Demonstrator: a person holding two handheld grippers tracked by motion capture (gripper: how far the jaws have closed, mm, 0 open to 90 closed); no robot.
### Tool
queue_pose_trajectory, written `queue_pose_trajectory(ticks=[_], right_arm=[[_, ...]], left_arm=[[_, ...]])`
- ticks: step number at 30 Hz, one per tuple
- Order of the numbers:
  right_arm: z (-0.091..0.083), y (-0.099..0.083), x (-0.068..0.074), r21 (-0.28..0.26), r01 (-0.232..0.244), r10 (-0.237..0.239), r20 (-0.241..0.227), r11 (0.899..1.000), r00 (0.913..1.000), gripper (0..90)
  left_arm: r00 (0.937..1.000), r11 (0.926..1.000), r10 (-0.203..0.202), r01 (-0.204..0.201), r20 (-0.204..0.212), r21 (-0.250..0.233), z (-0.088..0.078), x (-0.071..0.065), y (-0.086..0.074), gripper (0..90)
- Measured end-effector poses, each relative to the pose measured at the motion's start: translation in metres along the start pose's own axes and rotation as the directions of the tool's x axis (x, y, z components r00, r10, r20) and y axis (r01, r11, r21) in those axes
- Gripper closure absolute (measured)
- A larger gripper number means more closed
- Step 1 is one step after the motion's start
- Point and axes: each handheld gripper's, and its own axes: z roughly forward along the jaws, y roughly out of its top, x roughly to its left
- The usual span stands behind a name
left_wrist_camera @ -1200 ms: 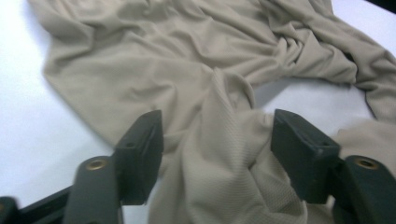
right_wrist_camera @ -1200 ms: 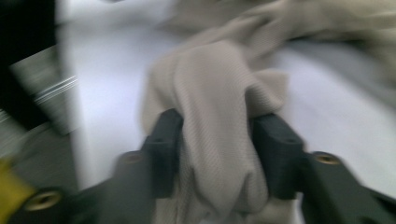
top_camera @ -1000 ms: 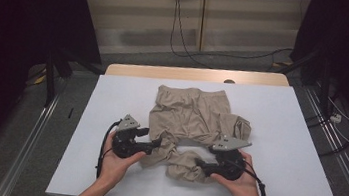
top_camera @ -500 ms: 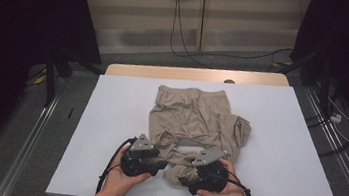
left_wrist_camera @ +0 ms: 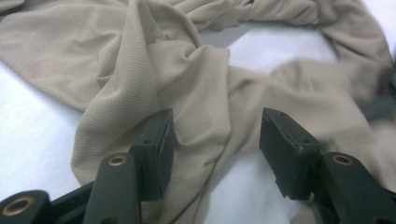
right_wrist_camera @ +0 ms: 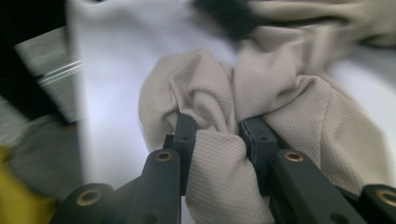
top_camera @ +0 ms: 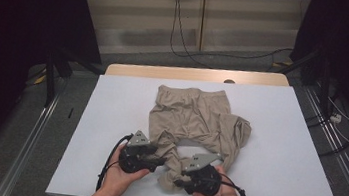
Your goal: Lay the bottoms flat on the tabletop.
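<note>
A: What is seen at the right tool (right_wrist_camera: 218,128)?

B: Its jaws have just been closing, and a bunched fold of the tan shorts (top_camera: 194,123) is now squeezed between them. The cloth is gripped tight there, as shown in the right gripper view.

A: And the left tool (left_wrist_camera: 217,140)?

B: Its jaws are kept about half open. A fold of the shorts lies between them, but it is not pinched. The pads are not pressed on the cloth.

A: What has been changed since a moment ago?

B: Both tools have been brought closer together at the near end of the shorts. Before, they were held wider apart. The loose leg end has been bunched up more between them.

A: What does that mean for the work?

B: It looks like one side has been caught and the other side is about to be caught. Then the leg could be pulled flat or folded.

A: Where are the shorts?

B: They are laid on the white bench (top_camera: 301,159), in the middle, with the waistband at the far end and the crumpled leg near the two hands.

A: Can any words or labels be read?

B: No writing is seen on the shorts or the tools.
</note>
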Motion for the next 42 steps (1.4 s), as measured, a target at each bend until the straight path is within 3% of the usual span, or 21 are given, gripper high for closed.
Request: queue_pose_trajectory(ticks=[4, 5, 7, 10, 13, 16, 20, 24, 25, 26, 28, 29, 30, 31, 34, 36, 37, 40, 42], right_arm=[[0.002, -0.004, 0.026, 0.019, 0.019, -0.017, -0.121, 1.000, 0.9925, 69.1], [0.002, -0.004, 0.031, 0.024, 0.035, -0.031, -0.137, 0.999, 0.9901, 65.3], [-0.001, -0.002, 0.033, 0.015, 0.041, -0.039, -0.134, 0.999, 0.9903, 48.4], [-0.020, -0.001, 0.019, -0.038, 0.003, -0.006, -0.070, 0.999, 0.9975, 31.9], [-0.048, -0.004, 0.000, -0.122, -0.066, 0.064, -0.017, 0.990, 0.9978, 30.4], [-0.071, -0.015, -0.014, -0.179, -0.110, 0.118, 0.035, 0.978, 0.9924, 27.9], [-0.083, -0.035, -0.020, -0.151, -0.133, 0.149, 0.101, 0.979, 0.9837, 30.2], [-0.076, -0.042, -0.028, -0.108, -0.160, 0.171, 0.103, 0.981, 0.9799, 31.4], [-0.075, -0.040, -0.030, -0.116, -0.163, 0.175, 0.106, 0.980, 0.9788, 32.0], [-0.076, -0.039, -0.032, -0.124, -0.164, 0.180, 0.124, 0.979, 0.9759, 33.1], [-0.077, -0.039, -0.036, -0.136, -0.176, 0.194, 0.140, 0.975, 0.9709, 34.9], [-0.077, -0.040, -0.038, -0.141, -0.182, 0.202, 0.143, 0.973, 0.9688, 35.1], [-0.078, -0.041, -0.040, -0.140, -0.188, 0.208, 0.145, 0.972, 0.9672, 36.3], [-0.080, -0.042, -0.041, -0.155, -0.191, 0.214, 0.150, 0.969, 0.9653, 37.6], [-0.089, -0.041, -0.043, -0.209, -0.204, 0.238, 0.153, 0.957, 0.9592, 36.2], [-0.093, -0.042, -0.045, -0.234, -0.213, 0.252, 0.152, 0.949, 0.9558, 35.3], [-0.093, -0.042, -0.046, -0.224, -0.210, 0.251, 0.171, 0.952, 0.9528, 35.6], [-0.081, -0.044, -0.046, -0.138, -0.184, 0.213, 0.235, 0.973, 0.9485, 33.3], [-0.066, -0.045, -0.043, -0.067, -0.174, 0.185, 0.225, 0.982, 0.9565, 29.0]], left_arm=[[0.9995, 0.9999, 0.009, -0.009, 0.030, -0.005, -0.003, -0.008, -0.001, 46.5], [0.9992, 0.9998, 0.018, -0.018, 0.036, -0.005, -0.003, -0.011, -0.002, 46.4], [0.9980, 0.9992, 0.040, -0.040, 0.049, -0.004, -0.003, -0.017, -0.001, 45.5], [0.9960, 0.9980, 0.063, -0.062, 0.064, -0.010, -0.003, -0.026, 0.000, 43.5], [0.9941, 0.9962, 0.086, -0.085, 0.066, -0.016, -0.003, -0.033, 0.001, 42.1], [0.9928, 0.9951, 0.097, -0.095, 0.070, -0.027, -0.002, -0.037, 0.004, 40.7], [0.9891, 0.9932, 0.116, -0.114, 0.091, -0.025, 0.003, -0.045, 0.006, 39.0], [0.9734, 0.9808, 0.192, -0.195, 0.125, 0.008, 0.015, -0.060, 0.005, 35.1], [0.9683, 0.9748, 0.213, -0.219, 0.131, 0.040, 0.018, -0.062, 0.004, 37.4], [0.9653, 0.9706, 0.221, -0.232, 0.139, 0.065, 0.020, -0.062, 0.002, 46.1], [0.9656, 0.9707, 0.212, -0.226, 0.151, 0.082, 0.023, -0.060, 0.000, 73.5], [0.9676, 0.9713, 0.207, -0.221, 0.145, 0.089, 0.021, -0.058, 0.001, 81.1], [0.9713, 0.9779, 0.182, -0.195, 0.153, 0.075, 0.018, -0.055, 0.001, 85.4], [0.9722, 0.9803, 0.175, -0.187, 0.155, 0.064, 0.014, -0.051, 0.003, 86.6], [0.9806, 0.9849, 0.163, -0.169, 0.109, 0.040, 0.001, -0.040, 0.006, 88.2], [0.9876, 0.9911, 0.129, -0.131, 0.090, 0.023, -0.007, -0.031, 0.004, 88.3], [0.9905, 0.9930, 0.115, -0.117, 0.076, 0.017, -0.010, -0.025, 0.004, 88.3], [0.9963, 0.9983, 0.058, -0.058, 0.063, -0.009, -0.019, -0.012, 0.002, 88.3], [0.9974, 0.9991, 0.040, -0.039, 0.060, -0.018, -0.021, -0.006, 0.002, 88.3]])
